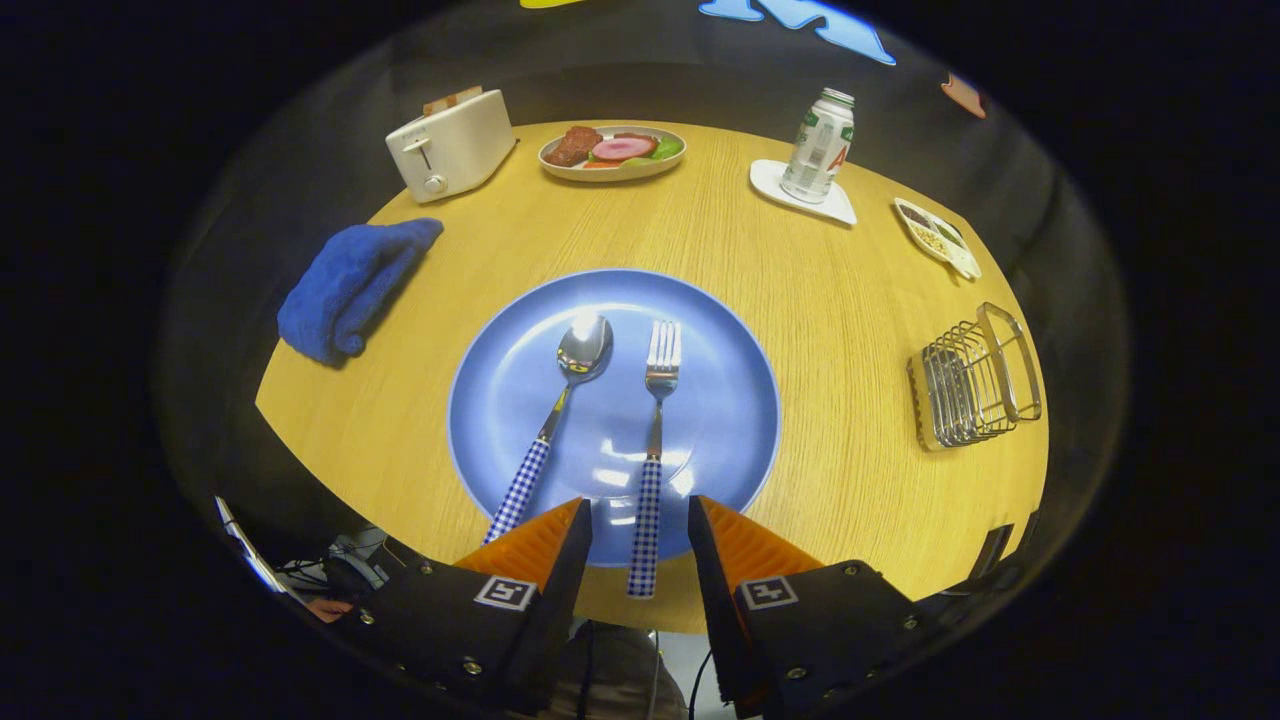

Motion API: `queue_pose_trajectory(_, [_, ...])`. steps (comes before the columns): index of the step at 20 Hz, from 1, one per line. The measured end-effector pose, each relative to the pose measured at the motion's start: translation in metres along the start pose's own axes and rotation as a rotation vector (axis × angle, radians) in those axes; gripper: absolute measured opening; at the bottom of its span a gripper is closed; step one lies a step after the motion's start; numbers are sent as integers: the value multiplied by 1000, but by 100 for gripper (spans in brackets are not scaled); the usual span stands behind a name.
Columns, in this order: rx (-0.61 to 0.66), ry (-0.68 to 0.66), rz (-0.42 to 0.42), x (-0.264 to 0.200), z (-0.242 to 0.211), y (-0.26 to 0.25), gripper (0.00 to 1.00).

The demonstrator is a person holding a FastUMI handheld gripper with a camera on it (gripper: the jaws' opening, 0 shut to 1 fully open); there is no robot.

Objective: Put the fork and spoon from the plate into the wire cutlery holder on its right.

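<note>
While apart, hand-held gripper (640, 520) fingers astride fork (655, 440).

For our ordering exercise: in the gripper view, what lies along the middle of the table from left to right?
Blue towel → spoon → fork, its handle between the open gripper fingers → wire cutlery holder. The spoon and fork lie on the blue plate.
</note>
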State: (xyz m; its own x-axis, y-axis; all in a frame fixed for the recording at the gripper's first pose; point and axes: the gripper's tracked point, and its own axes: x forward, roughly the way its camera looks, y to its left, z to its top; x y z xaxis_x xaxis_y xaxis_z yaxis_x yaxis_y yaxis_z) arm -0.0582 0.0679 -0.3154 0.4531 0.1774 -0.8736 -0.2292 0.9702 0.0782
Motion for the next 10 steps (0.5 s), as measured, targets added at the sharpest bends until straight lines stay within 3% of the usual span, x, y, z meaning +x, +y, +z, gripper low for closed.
queue_pose_trajectory(3, [-30, 59, -57, 23, -11, -12, 60])
queue_pose_trajectory(5, [-18, 112, -26, 19, -12, -6, 17])
queue_pose_trajectory(8, [3, 162, -23, 27, -11, -6, 17])
queue_pose_trajectory(9, [-14, 189, -19, 19, -9, -7, 3])
queue_pose_trajectory(10, [-31, 193, -21, 18, -7, -9, 3])
